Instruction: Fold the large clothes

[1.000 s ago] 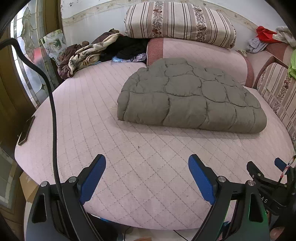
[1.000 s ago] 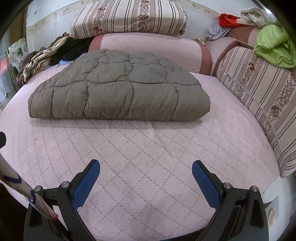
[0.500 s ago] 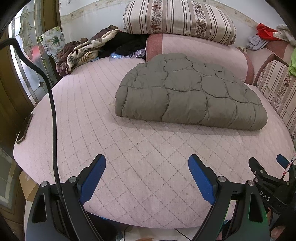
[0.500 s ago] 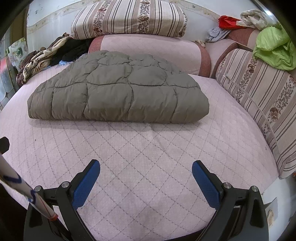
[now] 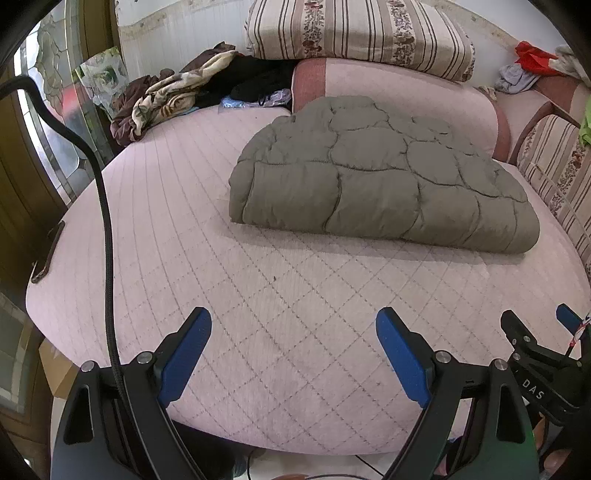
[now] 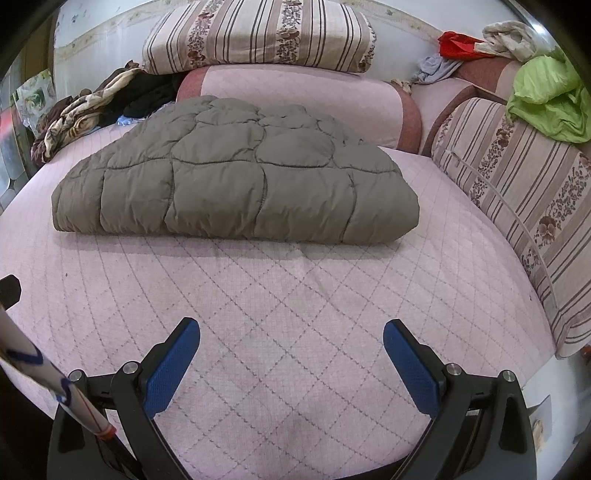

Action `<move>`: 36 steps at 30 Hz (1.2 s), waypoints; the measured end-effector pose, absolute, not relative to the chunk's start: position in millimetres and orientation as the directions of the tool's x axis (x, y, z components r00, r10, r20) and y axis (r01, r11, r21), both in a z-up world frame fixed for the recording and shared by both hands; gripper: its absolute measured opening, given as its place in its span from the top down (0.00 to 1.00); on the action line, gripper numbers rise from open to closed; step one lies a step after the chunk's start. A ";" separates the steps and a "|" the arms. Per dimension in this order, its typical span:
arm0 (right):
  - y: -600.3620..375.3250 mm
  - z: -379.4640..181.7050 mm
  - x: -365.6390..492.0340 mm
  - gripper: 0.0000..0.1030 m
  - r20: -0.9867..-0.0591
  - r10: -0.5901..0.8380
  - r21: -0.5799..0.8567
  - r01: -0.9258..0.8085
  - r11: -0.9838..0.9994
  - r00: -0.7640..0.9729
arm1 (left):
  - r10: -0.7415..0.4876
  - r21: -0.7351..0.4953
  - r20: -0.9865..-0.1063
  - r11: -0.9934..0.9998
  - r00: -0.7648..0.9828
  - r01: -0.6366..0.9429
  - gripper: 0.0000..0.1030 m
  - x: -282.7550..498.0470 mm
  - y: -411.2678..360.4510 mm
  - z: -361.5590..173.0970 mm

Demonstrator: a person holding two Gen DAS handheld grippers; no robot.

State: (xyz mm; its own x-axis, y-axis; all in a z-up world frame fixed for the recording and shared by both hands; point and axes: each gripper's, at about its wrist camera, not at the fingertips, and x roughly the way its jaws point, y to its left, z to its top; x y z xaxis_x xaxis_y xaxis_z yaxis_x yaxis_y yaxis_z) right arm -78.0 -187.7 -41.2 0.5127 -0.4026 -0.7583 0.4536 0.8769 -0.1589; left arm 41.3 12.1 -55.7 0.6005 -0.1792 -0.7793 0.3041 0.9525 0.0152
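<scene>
Grey-green quilted puffer garment (image 5: 380, 177) (image 6: 236, 184) is seen folded into a thick bundle, lying flat on the pink quilted bed (image 5: 258, 314) (image 6: 280, 314), toward 12 o'clock from both hand-held grippers and well apart from them. Its far edge lies near the pink bolster cushion (image 5: 399, 88) (image 6: 295, 92), on which a striped floral pillow (image 5: 358, 33) (image 6: 255, 33) is stacked.

The left hand-held gripper (image 5: 293, 350) is held wide open over the near edge of the bed, with nothing between its blue pads (image 5: 184, 350). The right hand-held gripper (image 6: 291, 363) is likewise spread wide and empty, its blue pads (image 6: 170, 369) above bare bed cover; part of it is seen at 4 o'clock in the left wrist view (image 5: 535, 354).

At 10 o'clock a pile of crumpled clothes (image 5: 173, 96) (image 6: 85, 107) is heaped at the bed's far corner. At 2 o'clock a striped sofa cushion (image 6: 517, 206) (image 5: 554, 170) borders the bed, with a lime green cloth (image 6: 550, 99) draped on it and a red cloth (image 6: 456, 42) (image 5: 532, 55) beyond. A black cable (image 5: 105, 206) is seen curving down at 9 o'clock in the left wrist view.
</scene>
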 end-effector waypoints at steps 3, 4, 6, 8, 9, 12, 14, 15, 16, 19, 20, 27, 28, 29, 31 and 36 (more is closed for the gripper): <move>-189.0 -43.0 -77.8 0.02 -0.761 -0.403 -0.158 0.457 0.875 0.508 | -0.174 0.016 -0.784 0.954 0.596 0.299 0.13 43.6 13.5 -58.2; -189.4 -43.3 -77.5 0.02 -0.762 -0.404 -0.159 0.458 0.875 0.507 | -0.172 0.015 -0.787 0.955 0.593 0.297 0.13 44.9 14.1 -59.1; -190.5 -44.1 -77.0 0.02 -0.763 -0.403 -0.158 0.458 0.875 0.506 | -0.172 0.010 -0.790 0.956 0.588 0.293 0.13 47.2 15.4 -60.7; -190.8 -44.8 -76.5 0.02 -0.763 -0.402 -0.157 0.458 0.875 0.506 | -0.170 0.007 -0.792 0.958 0.586 0.288 0.13 48.8 16.3 -62.0; -190.6 -45.2 -76.1 0.02 -0.764 -0.402 -0.158 0.458 0.875 0.505 | -0.171 0.006 -0.793 0.958 0.586 0.287 0.13 49.1 16.4 -62.5; -188.6 -45.8 -74.9 0.02 -0.764 -0.402 -0.162 0.453 0.877 0.506 | -0.174 0.003 -0.796 0.957 0.580 0.290 0.13 50.9 16.4 -64.3; -187.6 -46.9 -74.3 0.02 -0.764 -0.402 -0.166 0.450 0.878 0.504 | -0.173 0.008 -0.794 0.955 0.583 0.295 0.13 50.7 15.3 -64.9; -187.2 -47.3 -73.9 0.02 -0.765 -0.402 -0.167 0.448 0.878 0.504 | -0.173 0.011 -0.793 0.955 0.584 0.297 0.13 50.3 15.9 -65.1; -187.1 -47.6 -73.6 0.02 -0.765 -0.402 -0.168 0.446 0.879 0.504 | -0.173 0.012 -0.793 0.954 0.585 0.299 0.13 50.3 16.1 -65.3; -185.5 -49.2 -72.4 0.02 -0.767 -0.404 -0.176 0.442 0.880 0.499 | -0.176 0.011 -0.793 0.953 0.583 0.302 0.13 50.1 17.5 -65.4; -185.1 -49.8 -72.1 0.02 -0.768 -0.405 -0.179 0.441 0.880 0.497 | -0.178 0.009 -0.792 0.953 0.585 0.303 0.13 50.1 17.6 -65.4; -180.3 -50.5 -71.4 0.02 -0.762 -0.419 -0.206 0.428 0.880 0.494 | -0.159 0.023 -0.791 0.957 0.590 0.288 0.13 51.6 16.9 -66.0; -179.6 -50.7 -71.4 0.02 -0.762 -0.420 -0.209 0.426 0.880 0.493 | -0.154 0.027 -0.791 0.958 0.592 0.287 0.13 51.4 16.1 -66.0; -179.4 -51.0 -71.2 0.02 -0.762 -0.419 -0.210 0.425 0.881 0.493 | -0.150 0.034 -0.789 0.958 0.595 0.286 0.13 51.0 15.3 -65.7; -179.1 -51.2 -71.1 0.02 -0.765 -0.415 -0.207 0.422 0.883 0.493 | -0.145 0.042 -0.786 0.957 0.601 0.286 0.13 49.7 15.1 -65.1; -181.0 -51.1 -71.6 0.02 -0.776 -0.398 -0.191 0.420 0.887 0.489 | -0.135 0.065 -0.778 0.954 0.613 0.292 0.13 47.2 12.9 -64.5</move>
